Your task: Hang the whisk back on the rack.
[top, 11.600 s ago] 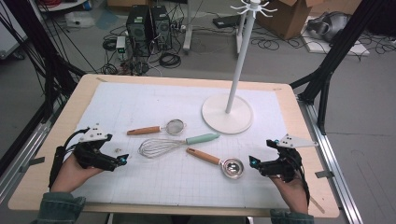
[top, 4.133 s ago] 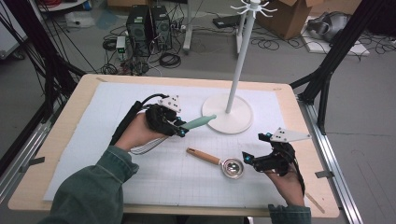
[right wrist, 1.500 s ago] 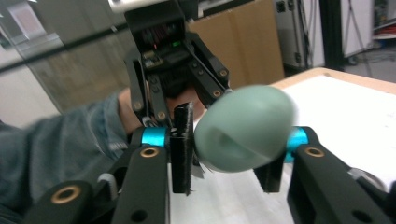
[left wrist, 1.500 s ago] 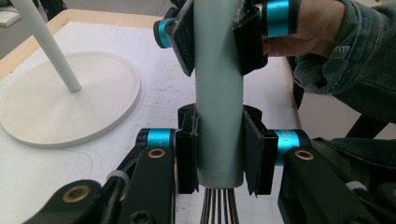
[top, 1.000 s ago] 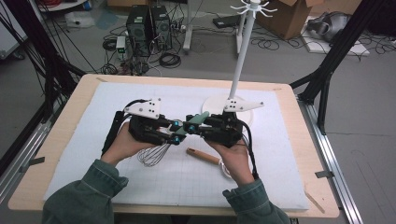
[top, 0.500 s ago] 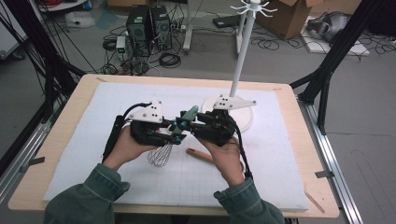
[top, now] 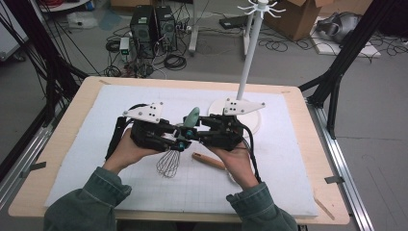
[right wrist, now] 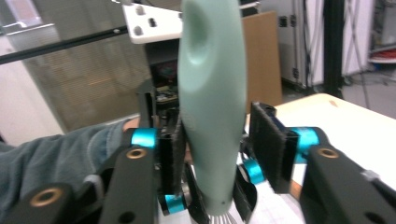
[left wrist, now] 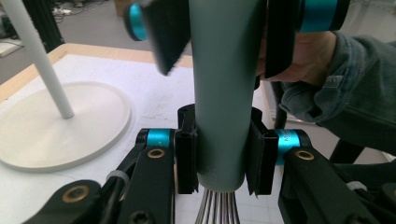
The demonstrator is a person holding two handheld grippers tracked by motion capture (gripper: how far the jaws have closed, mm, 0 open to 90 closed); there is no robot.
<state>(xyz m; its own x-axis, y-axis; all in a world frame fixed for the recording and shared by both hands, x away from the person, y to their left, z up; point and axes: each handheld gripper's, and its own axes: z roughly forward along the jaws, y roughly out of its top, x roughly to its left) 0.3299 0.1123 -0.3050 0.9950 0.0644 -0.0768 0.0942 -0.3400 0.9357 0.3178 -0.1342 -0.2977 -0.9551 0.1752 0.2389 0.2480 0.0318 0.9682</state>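
Observation:
A whisk with a pale green handle (top: 191, 117) and wire loops (top: 168, 163) hangs upright above the white mat, handle up. My left gripper (top: 179, 142) is shut on the handle's lower end, just above the wires; in the left gripper view its pads (left wrist: 187, 154) press both sides of the handle (left wrist: 223, 70). My right gripper (top: 195, 131) faces it from the right, jaws standing around the handle higher up. In the right gripper view the handle (right wrist: 212, 84) lies against the left pad (right wrist: 177, 154), with a gap to the right pad, so the right gripper (right wrist: 219, 149) is open.
A white hook stand (top: 248, 53) rises from its round base (top: 252, 122) just behind the right hand. A wooden-handled utensil (top: 209, 160) lies on the mat (top: 86, 144) under the right wrist. The table's wooden rim (top: 327, 183) borders the mat.
The left gripper lifted the whisk off the mat and turned it handle-up. The right hand crossed from the right edge, and its jaws came around the handle.

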